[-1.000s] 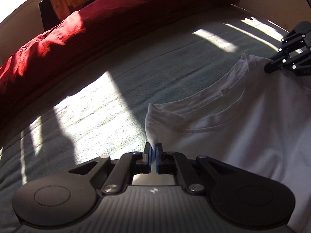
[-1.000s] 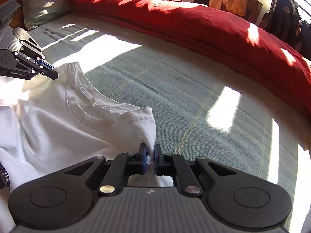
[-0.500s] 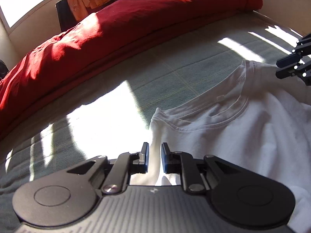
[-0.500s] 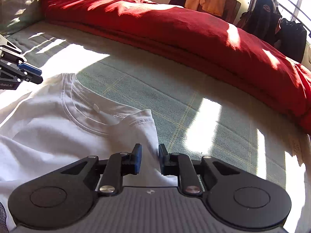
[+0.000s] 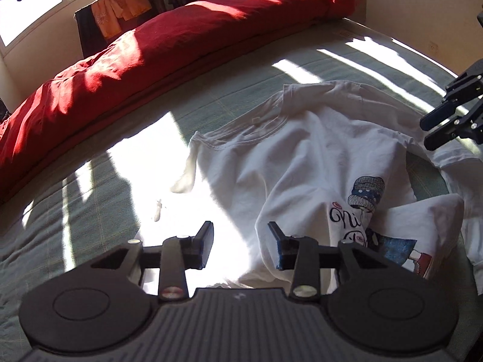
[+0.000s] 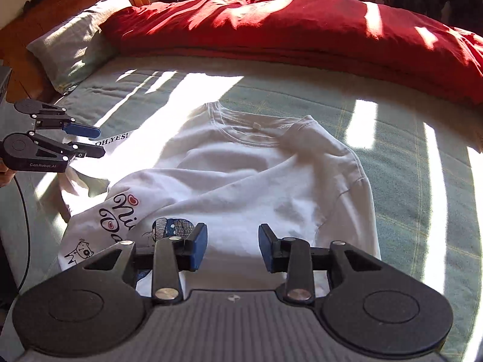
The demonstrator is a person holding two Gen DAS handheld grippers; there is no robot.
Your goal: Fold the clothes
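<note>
Jaws of both grippers are opening, empty, above the rumpled white T-shirt [image 6: 247, 175].

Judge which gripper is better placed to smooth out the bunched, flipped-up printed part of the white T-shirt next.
Left, probably. The flipped-up printed fold of the white T-shirt lies just beyond the left gripper. The right gripper faces the flatter sleeve side. Both jaws are opening, with nothing gripped.

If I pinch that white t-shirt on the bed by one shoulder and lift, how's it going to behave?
The white t-shirt will probably hang limp, since it already lies in soft rumples on the bed. It looks thin, so likely light. Its folded-over printed part would probably fall open when lifted.
</note>
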